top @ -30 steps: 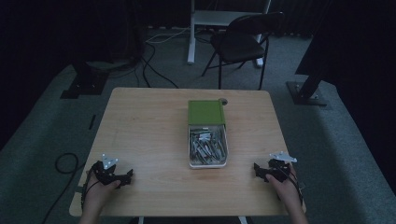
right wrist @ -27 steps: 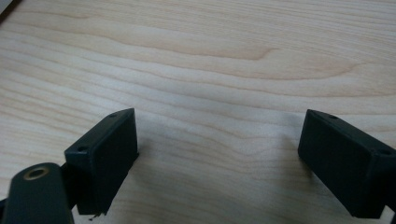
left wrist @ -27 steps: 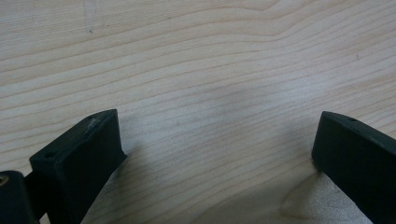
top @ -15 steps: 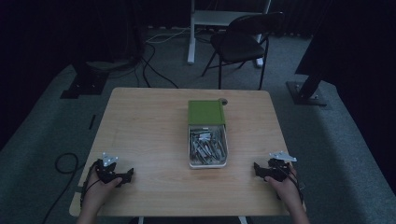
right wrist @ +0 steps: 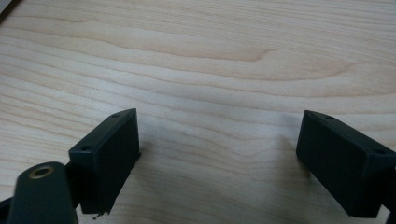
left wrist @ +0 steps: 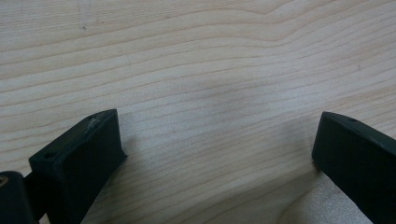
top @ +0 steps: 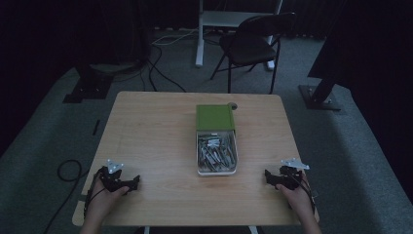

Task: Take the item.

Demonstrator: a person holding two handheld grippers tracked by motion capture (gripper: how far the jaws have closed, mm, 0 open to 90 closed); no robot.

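Lying mid-counter [top: 146,126], a white tray [top: 216,172] of metal parts with green lid [top: 215,117] sits between, well apart from, the left hand-held gripper [top: 130,182] and right hand-held gripper [top: 269,177], both spread wide, empty.

Each hand carries a black claw: the left claw [top: 127,183] and the right claw [top: 269,177] both bear a small grey three-cornered plate on top. Thin black cables trail back along the wrists. The jaws are blocky, matt black, with small screw holes.
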